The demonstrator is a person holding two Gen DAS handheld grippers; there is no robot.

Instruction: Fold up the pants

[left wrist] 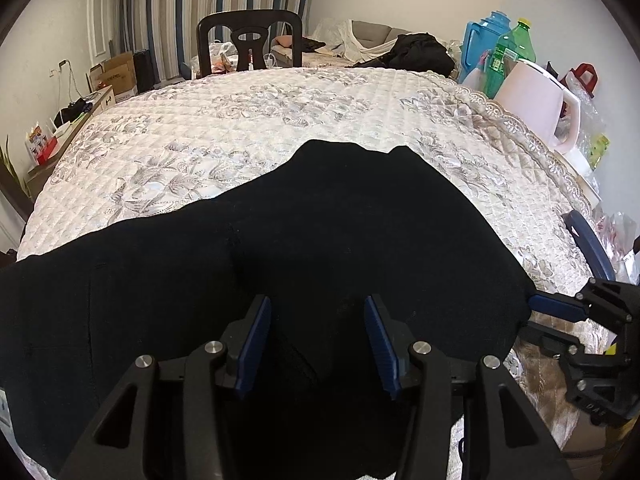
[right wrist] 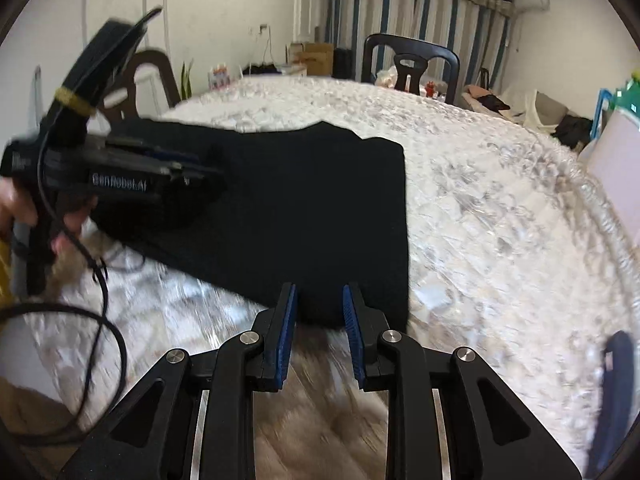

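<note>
A: While the black pants point(left wrist: 320, 232) lie folded on the quilted table cover point(left wrist: 248, 120), where do the jaws stand?

B: Left gripper point(left wrist: 318, 344) hovers over the cloth, jaws apart, nothing pinched. Right gripper point(right wrist: 319, 316) sits at the near edge of the pants, jaws narrowly parted; grip unclear.

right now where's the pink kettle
In the left wrist view, the pink kettle stands at the table's far right edge, beside the green bottle.
</note>
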